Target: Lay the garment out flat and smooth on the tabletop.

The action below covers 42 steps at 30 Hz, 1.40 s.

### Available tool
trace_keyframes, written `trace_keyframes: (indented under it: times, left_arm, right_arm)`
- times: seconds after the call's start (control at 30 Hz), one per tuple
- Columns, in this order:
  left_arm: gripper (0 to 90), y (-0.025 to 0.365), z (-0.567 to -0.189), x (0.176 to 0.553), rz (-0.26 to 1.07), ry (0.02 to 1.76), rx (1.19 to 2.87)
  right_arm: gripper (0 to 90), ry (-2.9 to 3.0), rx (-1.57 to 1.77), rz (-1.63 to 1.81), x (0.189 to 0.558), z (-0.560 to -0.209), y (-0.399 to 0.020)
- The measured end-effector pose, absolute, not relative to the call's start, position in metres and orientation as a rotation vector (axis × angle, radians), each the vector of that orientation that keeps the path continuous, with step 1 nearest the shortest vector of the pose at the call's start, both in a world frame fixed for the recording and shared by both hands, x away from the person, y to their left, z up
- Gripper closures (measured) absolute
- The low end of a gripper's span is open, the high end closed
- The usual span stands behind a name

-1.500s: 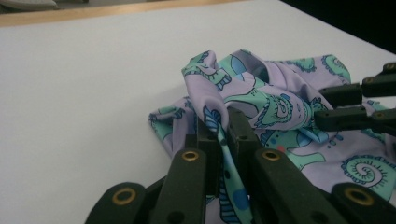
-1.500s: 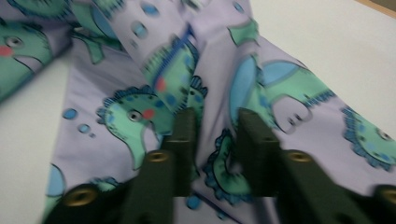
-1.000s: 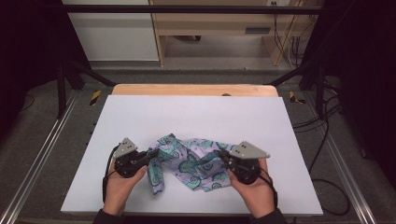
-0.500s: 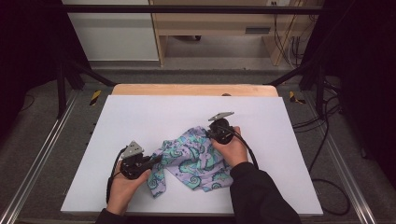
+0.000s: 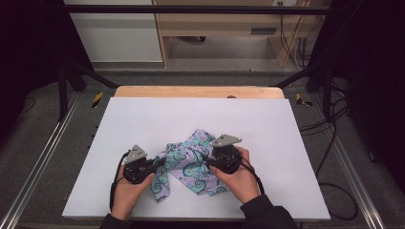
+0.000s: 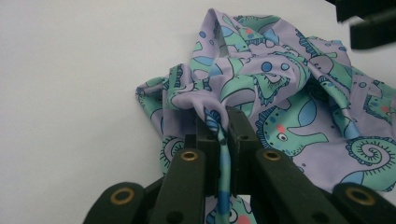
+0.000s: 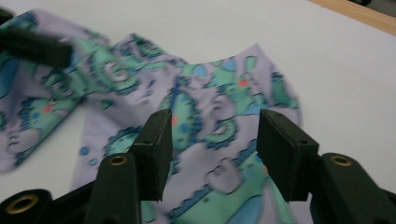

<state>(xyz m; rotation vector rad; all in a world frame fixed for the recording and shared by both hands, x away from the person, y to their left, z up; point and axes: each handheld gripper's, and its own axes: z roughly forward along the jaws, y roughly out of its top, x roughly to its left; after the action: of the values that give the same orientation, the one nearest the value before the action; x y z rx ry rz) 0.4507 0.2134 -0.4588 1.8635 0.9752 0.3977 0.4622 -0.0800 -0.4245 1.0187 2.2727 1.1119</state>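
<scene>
Crumpled cloth between two grippers, right fingers poised over its near-right part

High view: the lilac, teal-patterned crumpled fabric cloth (image 5: 188,164) lies on the white counter (image 5: 143,119), the left gripper (image 5: 154,166) at its left edge, the right gripper (image 5: 206,162) over its right side. Left gripper view: the fingers (image 6: 240,128) are clamped on a raised fold of the cloth's left edge. Right gripper view: the fingers (image 7: 156,140) have just been opening; they stand apart, nothing pinched, the cloth flat just beyond and beneath them.

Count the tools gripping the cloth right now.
1. The left tool is shut on a fold at the patterned cloth's left edge. The right tool, just opened, hangs over the right part without pinching it.
</scene>
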Motion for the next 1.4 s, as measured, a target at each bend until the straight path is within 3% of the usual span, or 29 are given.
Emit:
trace_keyframes:
  times: [0.33, 0.43, 0.47, 0.5, 0.53, 0.57, 0.63, 0.87, 1.07, 1.4]
  left_arm:
    - [85.5, 0.214, -0.456, 0.449, 0.399, 0.966, 1.847]
    - [85.5, 0.215, -0.455, 0.449, 0.402, 0.966, 1.845]
    - [85.5, 0.216, -0.455, 0.449, 0.403, 0.966, 1.844]
    - [85.5, 0.216, -0.455, 0.449, 0.404, 0.968, 1.842]
    - [85.5, 0.216, -0.455, 0.449, 0.404, 0.968, 1.842]
    - [85.5, 0.217, -0.455, 0.449, 0.405, 0.969, 1.842]
    - [85.5, 0.217, -0.455, 0.450, 0.404, 0.969, 1.839]
    - [85.5, 0.219, -0.456, 0.450, 0.424, 0.976, 1.855]
    - [85.4, 0.224, -0.460, 0.452, 0.443, 1.001, 1.872]
    - [85.2, 0.231, -0.467, 0.454, 0.465, 1.046, 1.881]
  right_arm:
    - [39.4, 2.281, 0.982, 0.987, 0.434, -0.460, -0.048]
    - [41.9, 2.253, 0.980, 0.902, 0.435, -0.468, -0.048]
    - [46.2, 2.248, 0.984, 0.879, 0.436, -0.470, -0.049]
    - [60.6, 2.248, 0.993, 0.871, 0.436, -0.471, -0.057]
    - [60.6, 2.248, 0.993, 0.871, 0.436, -0.471, -0.057]
    - [77.7, 2.244, 1.000, 0.886, 0.436, -0.469, -0.065]
    - [87.2, 2.240, 1.010, 0.903, 0.436, -0.467, -0.076]
    - [90.0, 2.210, 1.041, 0.912, 0.425, -0.458, -0.116]
    - [90.0, 2.174, 1.118, 0.882, 0.398, -0.460, -0.187]
    - [90.0, 2.155, 1.222, 0.865, 0.383, -0.475, -0.229]
